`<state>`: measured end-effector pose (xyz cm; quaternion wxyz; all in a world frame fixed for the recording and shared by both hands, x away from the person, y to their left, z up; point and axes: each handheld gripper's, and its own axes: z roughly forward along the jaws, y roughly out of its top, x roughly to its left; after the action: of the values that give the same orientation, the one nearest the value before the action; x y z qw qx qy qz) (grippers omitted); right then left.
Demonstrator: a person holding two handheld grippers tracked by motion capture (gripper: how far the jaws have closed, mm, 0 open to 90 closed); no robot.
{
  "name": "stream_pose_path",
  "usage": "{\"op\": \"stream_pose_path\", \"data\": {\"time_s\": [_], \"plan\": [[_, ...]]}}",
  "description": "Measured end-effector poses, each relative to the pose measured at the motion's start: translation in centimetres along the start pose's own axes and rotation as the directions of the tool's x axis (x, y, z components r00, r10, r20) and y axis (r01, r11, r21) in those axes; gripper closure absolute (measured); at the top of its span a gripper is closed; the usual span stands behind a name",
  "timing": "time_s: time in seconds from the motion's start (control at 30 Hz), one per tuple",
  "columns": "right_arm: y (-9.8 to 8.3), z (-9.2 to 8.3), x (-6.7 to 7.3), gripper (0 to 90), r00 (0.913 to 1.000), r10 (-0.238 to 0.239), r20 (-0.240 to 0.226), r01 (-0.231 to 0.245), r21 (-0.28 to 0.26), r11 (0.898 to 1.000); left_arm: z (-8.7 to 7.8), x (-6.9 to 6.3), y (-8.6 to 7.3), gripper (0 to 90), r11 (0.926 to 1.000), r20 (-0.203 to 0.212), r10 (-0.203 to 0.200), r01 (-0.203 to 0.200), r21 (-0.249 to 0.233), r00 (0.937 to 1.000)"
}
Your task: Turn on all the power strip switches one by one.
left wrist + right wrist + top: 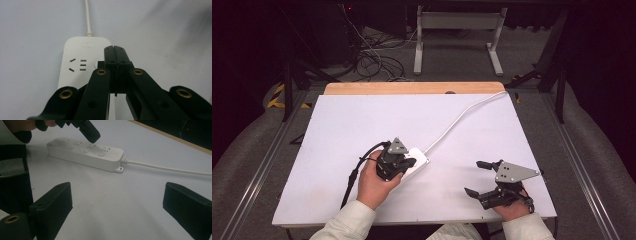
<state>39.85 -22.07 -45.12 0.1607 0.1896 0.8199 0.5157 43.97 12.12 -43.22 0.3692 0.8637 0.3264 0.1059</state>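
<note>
- A white power strip point(416, 161) lies flat on the white table point(362, 125), a little toward the near edge and left of its middle, sockets facing up.
- Its white cable point(462, 116) runs off toward the far right corner, leaving the strip free to be worked on from the near side.
- The left gripper point(115, 56) is pressed closed, jaws together with nothing between them, and its tips hover over or rest on the strip's top face beside a round button; I cannot tell whether they touch. Judging by this pose, the closed jaws serve as one blunt finger for pushing a switch.
- In the right gripper view the strip shows four socket groups, each with a round button in front of it, and a small mounting tab at the cable end.
- The right gripper point(480, 178) is spread wide and empty, near the near right corner, well apart from the strip; it seems to be simply waiting.
- Faint embossed lettering near the cable end, in the left gripper view, looks like "deli", but it is too pale to be sure.
</note>
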Motion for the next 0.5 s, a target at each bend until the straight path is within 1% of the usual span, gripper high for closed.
{"op": "stream_pose_path", "data": {"time_s": [0.03,0.37,0.4,0.43,0.5], "plan": [[0.0,0.0,0.0,9.4,1.0000,0.000,0.000,0.000,0.000,1.000,0.2,0.0,0.0,90.0,1.0000,-0.002,-0.005,0.005,-0.001,1.0000],[0.0,-0.1,0.0,9.4,1.0000,-0.002,0.002,0.002,0.000,1.000,1.4,0.4,0.0,90.0,1.0000,-0.017,-0.010,0.010,0.002,0.9998],[0.0,-0.1,0.0,9.4,1.0000,-0.003,0.003,0.003,0.001,1.000,1.5,0.4,0.0,90.0,0.9999,-0.019,-0.016,0.017,0.005,0.9997],[0.0,-0.1,0.0,9.4,1.0000,-0.002,0.002,0.002,-0.001,1.000,1.6,0.5,0.0,90.0,0.9999,-0.024,-0.008,0.008,0.010,0.9997],[0.0,-0.1,0.0,9.4,1.0000,-0.002,0.002,0.002,-0.001,1.000,1.9,0.6,-0.1,90.0,0.9998,-0.029,-0.008,0.008,0.017,0.9995]]}}
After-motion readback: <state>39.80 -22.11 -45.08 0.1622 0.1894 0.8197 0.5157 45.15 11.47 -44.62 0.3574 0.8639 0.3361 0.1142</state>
